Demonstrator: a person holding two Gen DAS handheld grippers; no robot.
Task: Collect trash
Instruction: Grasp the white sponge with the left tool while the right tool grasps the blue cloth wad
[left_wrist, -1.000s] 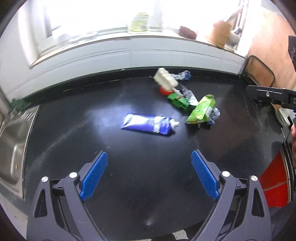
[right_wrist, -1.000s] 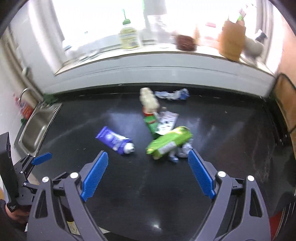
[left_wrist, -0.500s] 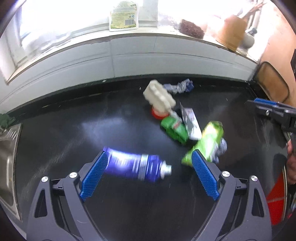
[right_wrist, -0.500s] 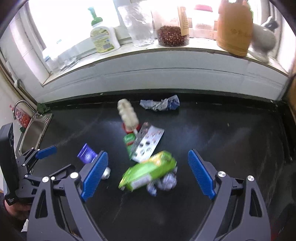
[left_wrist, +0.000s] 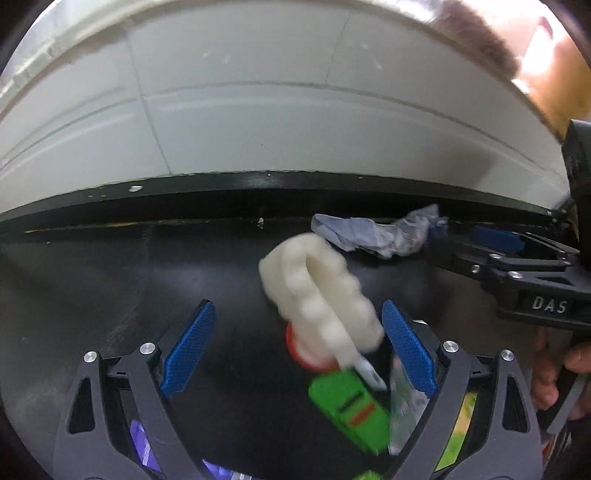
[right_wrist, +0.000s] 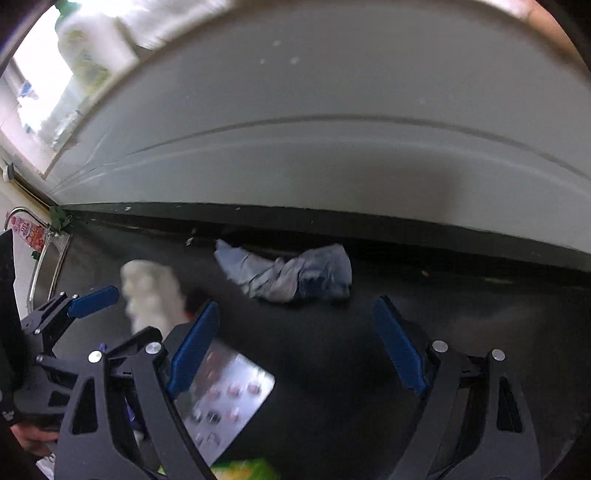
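Two open hand-held grippers (left_wrist: 295, 343) (right_wrist: 295, 343) nr trash (right_wrist: 284, 275).

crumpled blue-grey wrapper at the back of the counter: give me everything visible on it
The crumpled wrapper is thin, creased film or paper, blue-grey with paler patches, twisted into a long wad. It lies flat on the black countertop near the back edge, below the white tiled wall. Nothing touches it; the white ribbed bottle lies close beside it. Any print is illegible.
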